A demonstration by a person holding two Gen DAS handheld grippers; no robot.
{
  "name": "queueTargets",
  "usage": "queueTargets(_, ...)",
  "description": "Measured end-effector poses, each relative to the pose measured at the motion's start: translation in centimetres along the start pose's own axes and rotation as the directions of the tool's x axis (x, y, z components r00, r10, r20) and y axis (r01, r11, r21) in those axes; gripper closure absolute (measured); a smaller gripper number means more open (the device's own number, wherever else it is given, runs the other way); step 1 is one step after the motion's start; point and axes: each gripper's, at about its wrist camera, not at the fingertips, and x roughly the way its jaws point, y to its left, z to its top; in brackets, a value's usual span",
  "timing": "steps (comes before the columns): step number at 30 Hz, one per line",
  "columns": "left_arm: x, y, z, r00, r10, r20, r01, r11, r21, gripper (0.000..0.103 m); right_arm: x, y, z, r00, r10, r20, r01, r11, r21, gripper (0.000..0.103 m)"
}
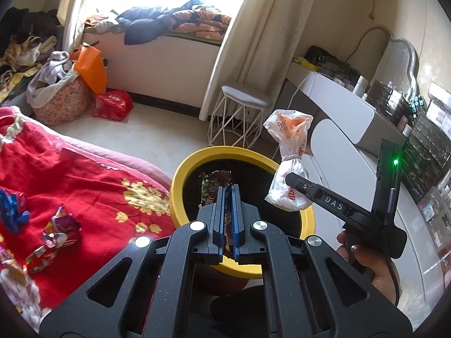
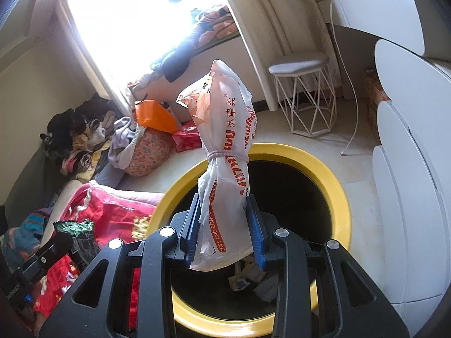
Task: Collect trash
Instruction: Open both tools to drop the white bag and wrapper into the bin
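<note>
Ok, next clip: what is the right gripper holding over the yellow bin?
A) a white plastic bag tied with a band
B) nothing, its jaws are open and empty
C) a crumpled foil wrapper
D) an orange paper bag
A: in the right wrist view the right gripper has its blue pads closed on a white plastic bag with orange print, cinched by a band, above the yellow bin.

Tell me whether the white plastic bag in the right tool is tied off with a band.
Yes. A pale band cinches the white plastic bag around its middle, above the right tool.
</note>
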Motion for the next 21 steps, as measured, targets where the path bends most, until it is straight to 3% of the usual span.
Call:
queueTargets(17,5.1,-1.1,-0.4,0.994,-0.007,-0.105,0.008,1.000,0.010,0.101,1.2,-3.4,0.2,0.996,0.029,-0.083,-0.023,0.997,0.076,0.072)
queueTargets(21,6.0,-0.9,0.0,0.992,-0.023,-0.120,0.022,1.000,-0.015,0.100,1.0,-3.6,0.5,0.996,0.035,-0.080,-0.027,0.995,0.095,0.067)
